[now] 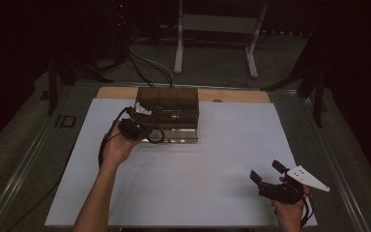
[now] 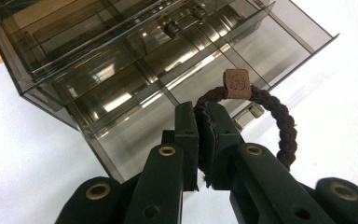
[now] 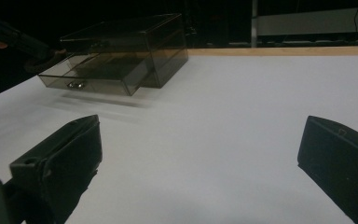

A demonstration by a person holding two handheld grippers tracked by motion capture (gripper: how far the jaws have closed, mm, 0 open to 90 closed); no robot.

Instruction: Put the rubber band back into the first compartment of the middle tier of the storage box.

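At the far middle of the white desk (image 1: 183, 188), my left tool (image 2: 204, 122) is clamped on a dark brown braided hair tie (image 2: 279, 125), its two black jaws pressed together on the loop's left side with the rest of the ring hanging out to the right. The tie's small brown square tag (image 2: 237, 84) stands at the top of the loop, just above my jaw tips. I hold the tie over the front edge of the pulled-out lower drawer (image 2: 168, 98) of a smoky clear plastic organizer box (image 1: 168, 107), above its divided compartments; whether the loop touches the drawer wall I cannot tell from this angle. In the high view my left hand (image 1: 118, 145) sits at the box's front left corner, the tool against the open drawer. My right tool (image 1: 265, 180) rests well apart from all this, near the desk's front right corner, its jaws spread wide with nothing but bare white surface between them. From the right gripper view the box (image 3: 130, 51) appears far off at upper left, its drawer (image 3: 93, 79) drawn out toward me, two small knobs on its front.
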